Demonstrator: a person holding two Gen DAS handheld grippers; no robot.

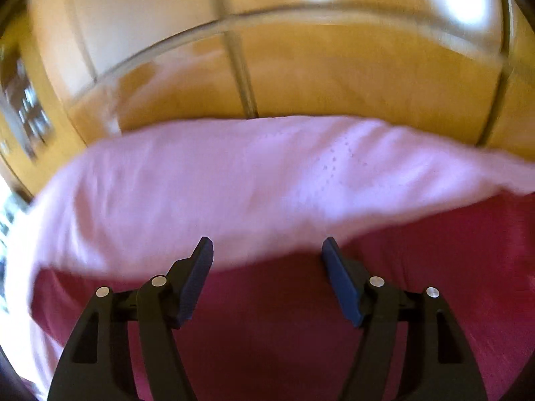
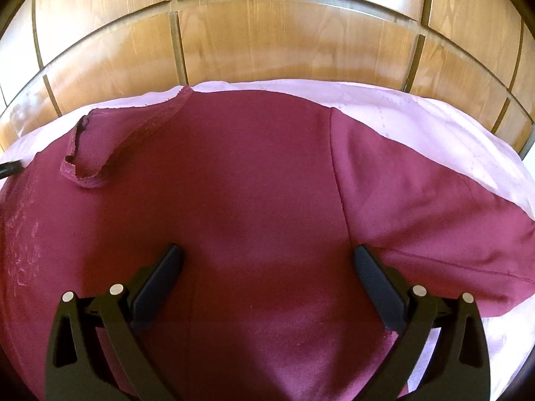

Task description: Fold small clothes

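Maroon T-shirt (image 2: 234,183) spread on pale pink sheet (image 2: 418,113), wooden panelling (image 2: 267,43) behind the sheet, left tool (image 1: 267,250) and right tool (image 2: 267,257) both gaping, empty, above the shirt

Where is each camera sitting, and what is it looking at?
Left wrist view: on the left gripper, looking forward and down at the maroon shirt and pink cloth; its open fingers show.
Right wrist view: on the right gripper, looking down at the maroon shirt, near its neck opening; its open fingers show.
Shared: shirt, pink cloth and wooden panels behind.
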